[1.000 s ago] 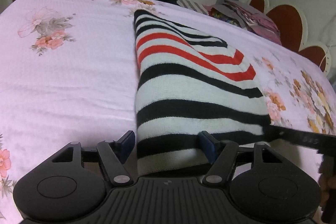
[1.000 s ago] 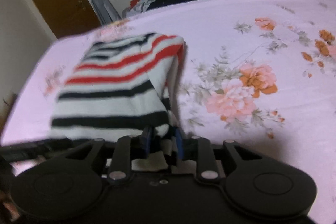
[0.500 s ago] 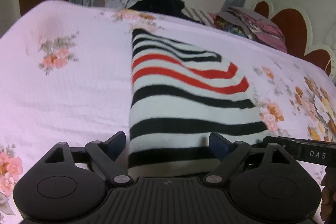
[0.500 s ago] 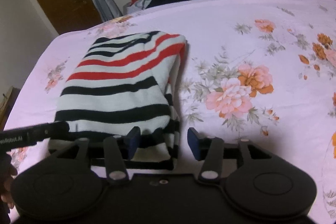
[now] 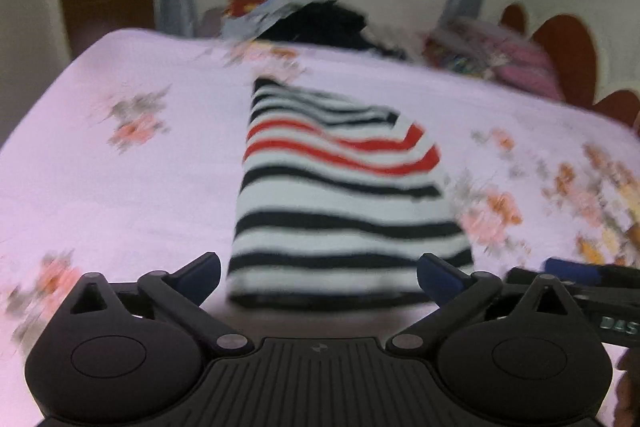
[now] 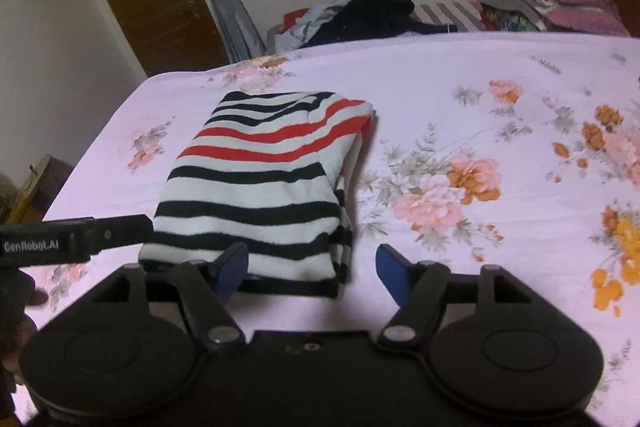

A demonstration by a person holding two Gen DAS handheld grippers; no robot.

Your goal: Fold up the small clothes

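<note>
Left wrist view, blurred: the left gripper [image 5: 318, 273] is spread wide and holds nothing, the folded striped sweater [image 5: 340, 195] lying on the floral bedsheet [image 5: 120, 187] just ahead. Right wrist view: the right gripper [image 6: 312, 267] is likewise spread and empty at the sweater's [image 6: 260, 187] near hem. Soft, light knit, likely floppy; pinch through the layered edges at the near corners.

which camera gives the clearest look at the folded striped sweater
The right wrist view: the striped sweater is sharp there, its layered right edge showing, flat on the floral bedsheet. The left wrist view shows the whole sweater too, but blurred by motion.
</note>
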